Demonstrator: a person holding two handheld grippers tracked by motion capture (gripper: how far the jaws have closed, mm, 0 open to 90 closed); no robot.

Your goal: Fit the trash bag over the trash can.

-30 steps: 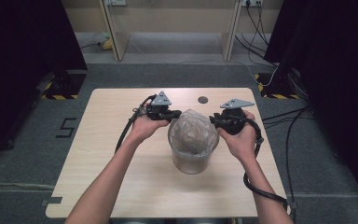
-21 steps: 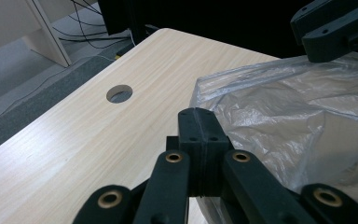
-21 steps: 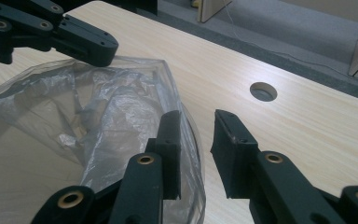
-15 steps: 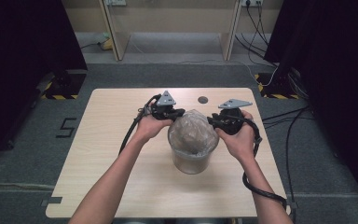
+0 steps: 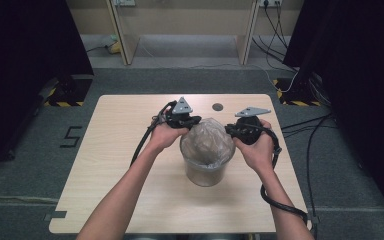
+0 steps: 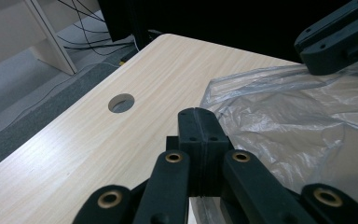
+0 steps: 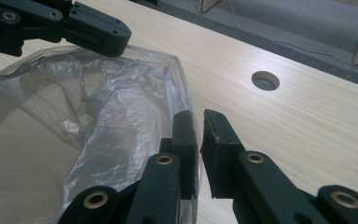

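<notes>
A clear plastic bag [image 5: 207, 137] bulges out of a small grey bin [image 5: 205, 172] at the middle of the wooden table [image 5: 125, 150]. My left gripper [image 5: 192, 122] is at the bag's far left rim. In the left gripper view its jaws [image 6: 199, 112] are pressed together with the bag's film [image 6: 289, 121] running under them. My right gripper [image 5: 230, 131] is at the bag's right rim. Its jaws [image 7: 198, 114] have just been closing and stand a narrow gap apart, with the bag's edge [image 7: 121, 107] in that gap against one jaw.
A round cable hole [image 5: 217, 106] lies in the table just behind the bag. Cables trail from both grippers over the table. Grey carpet surrounds the table, with desk legs and floor cables at the back.
My left hand has shifted a little to the right, towards the bag. The right hand has stayed where it was.
</notes>
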